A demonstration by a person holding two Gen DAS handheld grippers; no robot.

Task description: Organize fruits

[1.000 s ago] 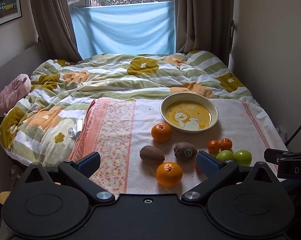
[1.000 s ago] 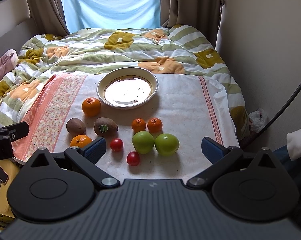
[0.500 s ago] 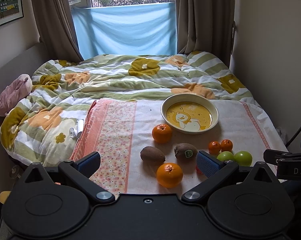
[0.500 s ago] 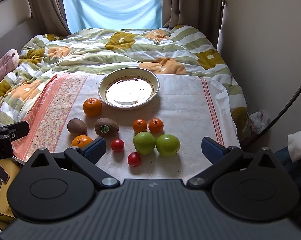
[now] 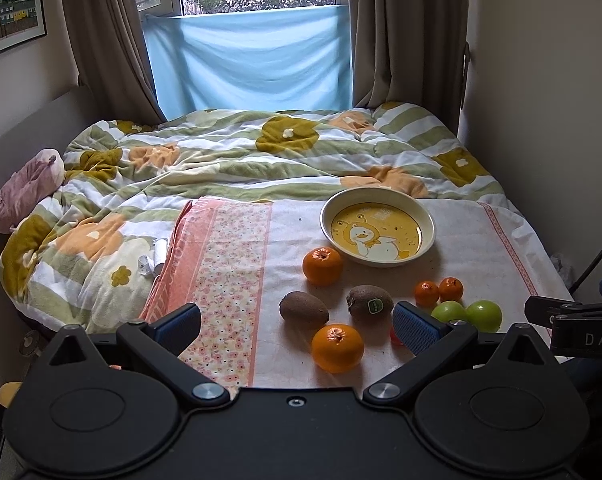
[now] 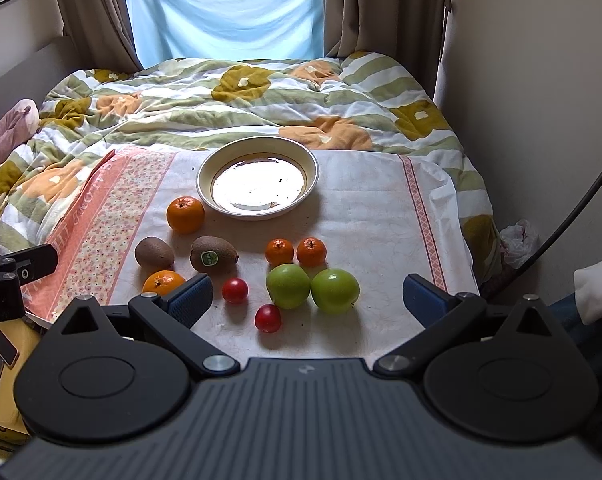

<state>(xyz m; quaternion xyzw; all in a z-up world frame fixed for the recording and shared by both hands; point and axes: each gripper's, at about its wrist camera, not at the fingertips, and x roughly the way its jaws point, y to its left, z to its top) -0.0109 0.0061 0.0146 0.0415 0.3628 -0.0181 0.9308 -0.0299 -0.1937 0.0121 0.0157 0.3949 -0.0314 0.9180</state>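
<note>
Fruit lies on a white cloth (image 6: 365, 216) on the bed, in front of an empty cream bowl (image 6: 257, 178), which shows a yellow duck print in the left wrist view (image 5: 377, 232). There are two oranges (image 6: 185, 214) (image 5: 337, 347), two kiwis (image 6: 213, 255) (image 6: 154, 252), two small tangerines (image 6: 279, 251) (image 6: 311, 251), two green apples (image 6: 288, 285) (image 6: 335, 290) and two red cherry tomatoes (image 6: 235, 290) (image 6: 267, 318). My left gripper (image 5: 297, 324) is open and empty above the near orange. My right gripper (image 6: 307, 298) is open and empty above the apples and tomatoes.
A floral pink strip (image 5: 221, 276) borders the cloth on the left. A rumpled green-striped duvet (image 5: 261, 160) covers the bed behind. A pink plush toy (image 5: 25, 188) lies at far left. A wall stands close on the right, curtains and window behind.
Both views have shifted slightly; the fruit sits a little lower in frame. No fruit has moved and both grippers stay open.
</note>
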